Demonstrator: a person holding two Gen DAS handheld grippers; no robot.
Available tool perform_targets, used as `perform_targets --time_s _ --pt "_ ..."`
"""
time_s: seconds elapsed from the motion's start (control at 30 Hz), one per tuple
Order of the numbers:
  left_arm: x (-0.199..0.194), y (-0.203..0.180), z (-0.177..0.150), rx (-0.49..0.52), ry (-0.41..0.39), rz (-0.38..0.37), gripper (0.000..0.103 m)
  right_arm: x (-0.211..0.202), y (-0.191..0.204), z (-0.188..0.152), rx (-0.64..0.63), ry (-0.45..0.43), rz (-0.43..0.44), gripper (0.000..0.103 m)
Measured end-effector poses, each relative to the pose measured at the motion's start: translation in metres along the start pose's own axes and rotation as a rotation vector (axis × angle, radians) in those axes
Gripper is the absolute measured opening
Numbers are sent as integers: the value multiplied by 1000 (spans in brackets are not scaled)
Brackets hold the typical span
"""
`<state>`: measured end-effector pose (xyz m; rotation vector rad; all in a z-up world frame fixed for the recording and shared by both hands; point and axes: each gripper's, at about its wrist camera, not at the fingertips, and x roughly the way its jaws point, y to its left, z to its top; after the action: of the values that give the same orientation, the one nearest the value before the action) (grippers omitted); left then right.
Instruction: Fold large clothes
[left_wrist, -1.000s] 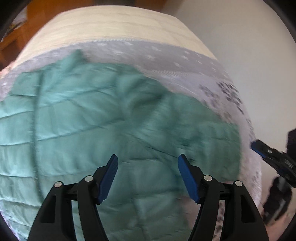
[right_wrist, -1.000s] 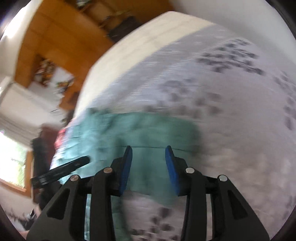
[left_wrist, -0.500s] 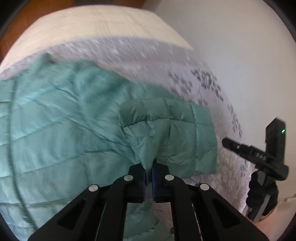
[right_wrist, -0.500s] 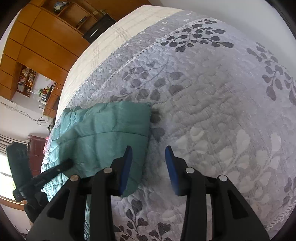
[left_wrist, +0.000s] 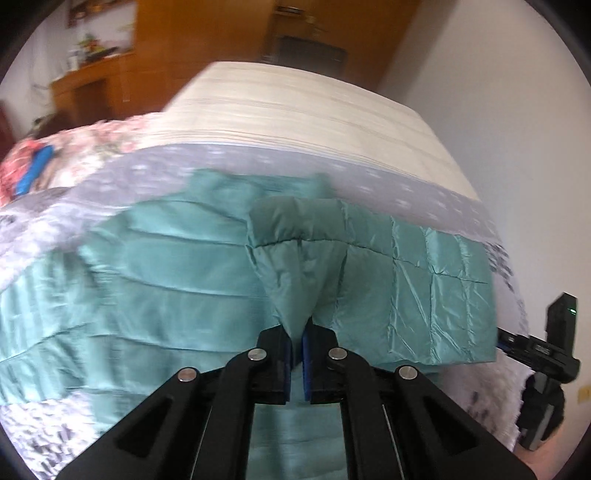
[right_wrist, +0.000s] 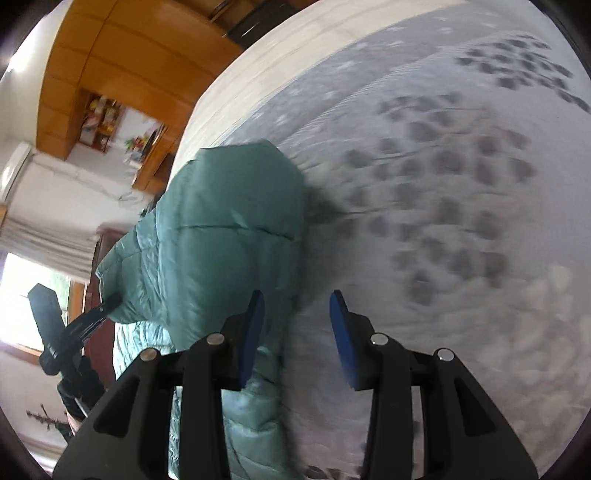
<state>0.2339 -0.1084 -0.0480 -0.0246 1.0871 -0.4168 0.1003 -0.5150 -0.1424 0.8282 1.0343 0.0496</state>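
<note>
Left wrist view: left tool (left_wrist: 296, 338) pinches the green jacket's (left_wrist: 166, 280) sleeve (left_wrist: 406, 280) – right tool (right_wrist: 295, 325) half-open, empty.

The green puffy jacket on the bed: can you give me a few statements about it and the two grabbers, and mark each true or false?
1. The left gripper is shut on the green jacket. True.
2. The right gripper also clamps the jacket. False: its jaws stand open, nothing between them.
3. The jacket lies on a grey leaf-patterned bedspread. True.
4. The pinched sleeve hangs off the bed's edge. False: it is folded over the jacket's body.
</note>
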Motion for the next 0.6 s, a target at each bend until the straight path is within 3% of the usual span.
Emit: perform_targets --time_s 0.17,0.3,0.43,0.6 --pt "-6 56 0 -54 -18 121 4 30 35 9 -61 49 11 37" --pt "14 88 -3 -77 28 180 4 53 53 11 -95 94 -3 37" --pt "51 113 -13 -102 108 230 6 76 62 9 -116 131 -84 37" --pt "79 121 -28 -78 145 254 12 97 48 4 -111 176 -178 37"
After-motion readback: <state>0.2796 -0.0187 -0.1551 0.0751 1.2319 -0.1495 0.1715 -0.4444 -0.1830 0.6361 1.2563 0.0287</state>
